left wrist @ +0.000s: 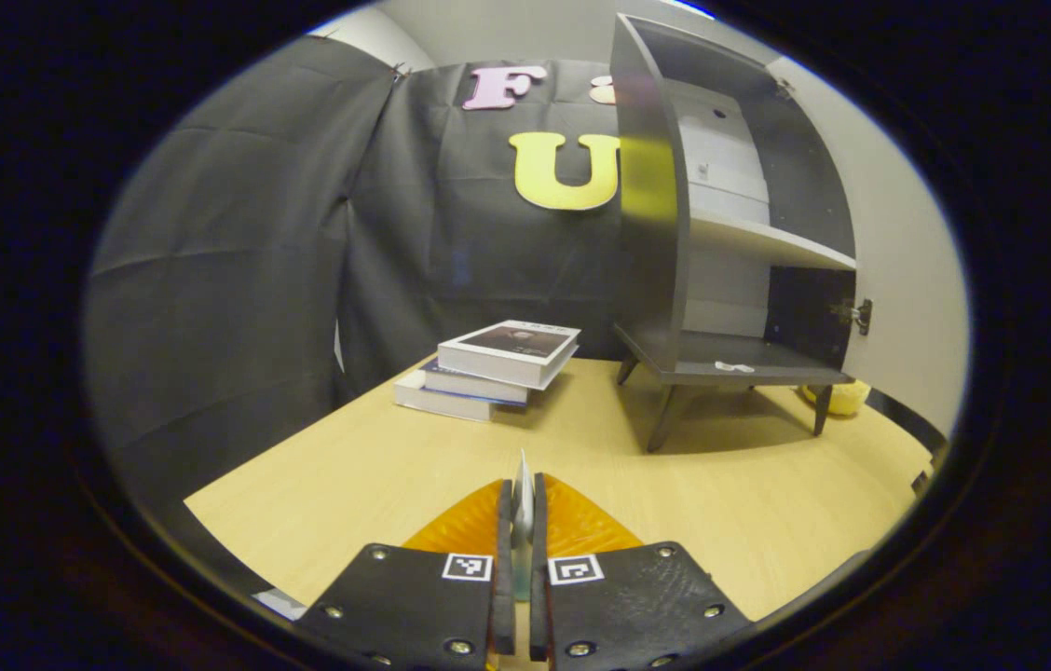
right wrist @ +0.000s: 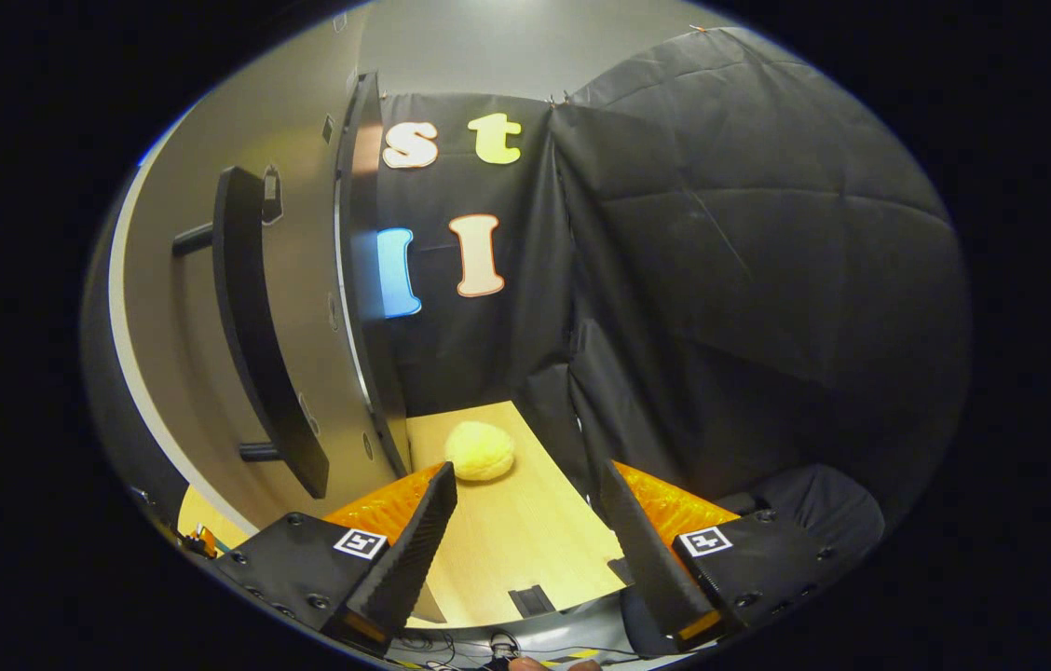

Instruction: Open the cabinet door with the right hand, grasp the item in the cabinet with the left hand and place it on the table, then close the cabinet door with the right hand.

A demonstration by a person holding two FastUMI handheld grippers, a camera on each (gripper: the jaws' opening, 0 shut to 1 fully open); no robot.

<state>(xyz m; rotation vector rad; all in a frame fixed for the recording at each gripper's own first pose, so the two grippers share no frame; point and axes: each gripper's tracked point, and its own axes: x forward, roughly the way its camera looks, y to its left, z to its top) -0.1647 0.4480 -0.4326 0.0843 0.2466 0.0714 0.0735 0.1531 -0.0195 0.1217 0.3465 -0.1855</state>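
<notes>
A thin, pale, sheet-like item [left wrist: 523, 499] stands pinched edge-on between the left gripper [left wrist: 520, 559] fingers; likely light and slippery. Ahead, the cabinet [left wrist: 730, 242] stands open. Right gripper [right wrist: 525, 540] gapes beside the door handle [right wrist: 255, 326].

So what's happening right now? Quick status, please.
Left gripper shut on thin pale item, above wooden table. Right gripper open beside open grey cabinet door. Nothing blocking.
</notes>
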